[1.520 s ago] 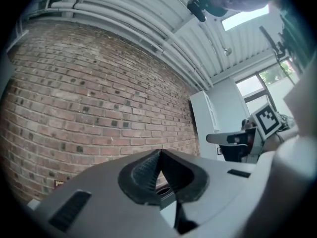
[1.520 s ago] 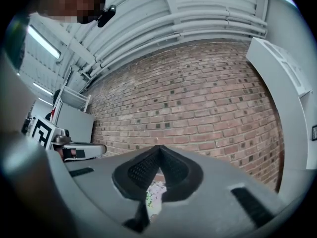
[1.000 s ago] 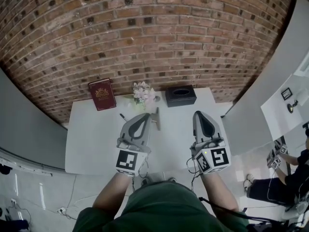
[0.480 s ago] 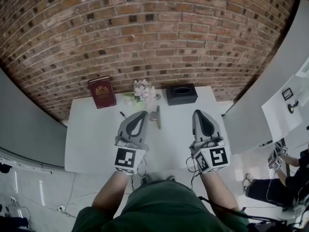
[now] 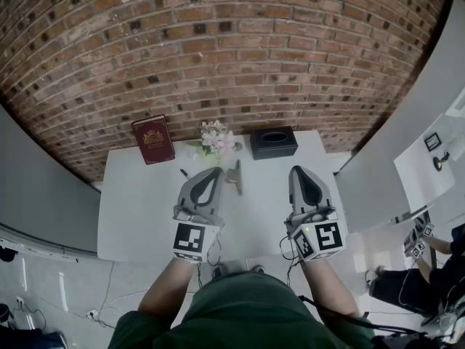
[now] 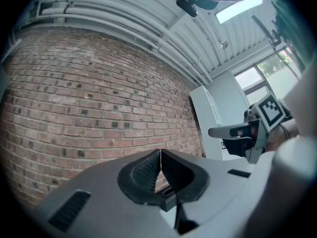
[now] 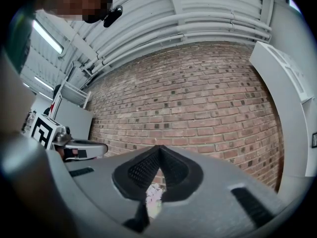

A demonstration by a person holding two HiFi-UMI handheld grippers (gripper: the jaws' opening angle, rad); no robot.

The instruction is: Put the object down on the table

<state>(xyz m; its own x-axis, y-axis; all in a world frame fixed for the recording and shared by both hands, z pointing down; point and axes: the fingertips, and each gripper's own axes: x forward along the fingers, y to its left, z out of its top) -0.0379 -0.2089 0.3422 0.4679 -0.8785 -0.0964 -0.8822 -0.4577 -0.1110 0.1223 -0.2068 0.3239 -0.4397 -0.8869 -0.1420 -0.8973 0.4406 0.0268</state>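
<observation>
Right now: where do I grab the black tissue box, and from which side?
Grip the black tissue box across its short span, front and back walls, coming down from above with the nearer right gripper, jaws opened first. It sits flat at the back of the table, long side facing us; end to end it's probably too wide.

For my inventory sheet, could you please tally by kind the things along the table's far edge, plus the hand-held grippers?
Book: 1
Flowers: 1
Black box: 1
Hand-held grippers: 2 (left hand-held gripper, right hand-held gripper)
Total: 5
</observation>
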